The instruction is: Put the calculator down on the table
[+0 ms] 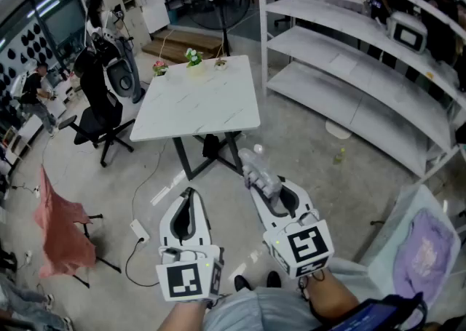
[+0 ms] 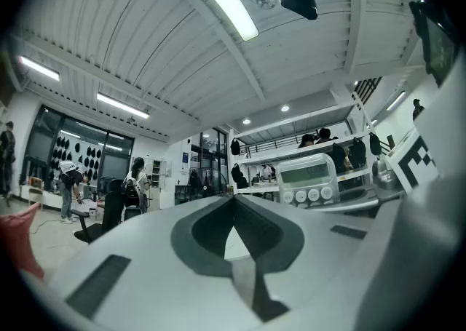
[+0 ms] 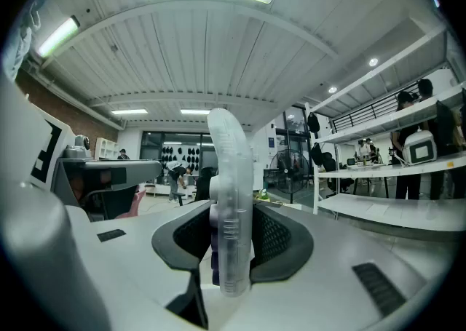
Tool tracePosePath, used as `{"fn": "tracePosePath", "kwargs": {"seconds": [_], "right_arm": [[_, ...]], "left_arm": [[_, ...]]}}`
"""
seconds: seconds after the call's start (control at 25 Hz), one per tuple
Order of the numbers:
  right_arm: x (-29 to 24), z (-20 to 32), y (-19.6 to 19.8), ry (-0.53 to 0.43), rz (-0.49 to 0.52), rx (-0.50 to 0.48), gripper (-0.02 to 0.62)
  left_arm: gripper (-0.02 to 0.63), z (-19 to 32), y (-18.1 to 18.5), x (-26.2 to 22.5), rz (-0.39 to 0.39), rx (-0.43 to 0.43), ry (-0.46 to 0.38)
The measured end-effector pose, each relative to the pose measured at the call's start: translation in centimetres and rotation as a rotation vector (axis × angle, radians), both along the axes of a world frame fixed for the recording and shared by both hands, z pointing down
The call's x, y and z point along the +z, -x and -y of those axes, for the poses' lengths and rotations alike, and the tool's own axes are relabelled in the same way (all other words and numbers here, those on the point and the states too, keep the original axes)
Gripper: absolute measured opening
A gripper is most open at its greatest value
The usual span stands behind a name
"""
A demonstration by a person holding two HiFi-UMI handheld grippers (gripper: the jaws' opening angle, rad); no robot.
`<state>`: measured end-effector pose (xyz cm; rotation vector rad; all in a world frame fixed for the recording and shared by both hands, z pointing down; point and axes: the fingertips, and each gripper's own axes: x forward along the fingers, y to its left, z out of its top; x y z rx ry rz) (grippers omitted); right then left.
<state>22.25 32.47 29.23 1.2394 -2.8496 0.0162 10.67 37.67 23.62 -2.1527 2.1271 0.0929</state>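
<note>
A clear plastic calculator (image 1: pixel 258 171) with purple keys stands edge-up between the jaws of my right gripper (image 1: pixel 256 179), which is shut on it in the air, short of the table's near edge. In the right gripper view the calculator (image 3: pixel 231 198) rises upright from the dark pads (image 3: pixel 280 238) that press its two sides. The white marble-patterned table (image 1: pixel 196 100) stands ahead on the concrete floor. My left gripper (image 1: pixel 191 195) hangs beside the right one, lower left. Its jaws meet at the tips (image 2: pixel 233 200) with nothing between them.
Three small potted plants (image 1: pixel 193 57) line the table's far edge. White shelving (image 1: pixel 349 68) runs along the right, with a white timer-like device (image 1: pixel 406 31) on it. A black office chair (image 1: pixel 98 115) and a red cloth (image 1: pixel 62 224) are at left, a power strip (image 1: pixel 138 230) on the floor.
</note>
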Motion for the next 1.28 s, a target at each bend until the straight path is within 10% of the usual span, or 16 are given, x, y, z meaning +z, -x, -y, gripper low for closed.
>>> {"fn": "tracePosePath", "kwargs": {"seconds": [1.28], "right_arm": [[3.1,2.9,6.4,0.077,0.013,0.062,0.146]], "left_arm": [[0.008,2.5,9.0,5.9,-0.039,0.002,0.097]]}}
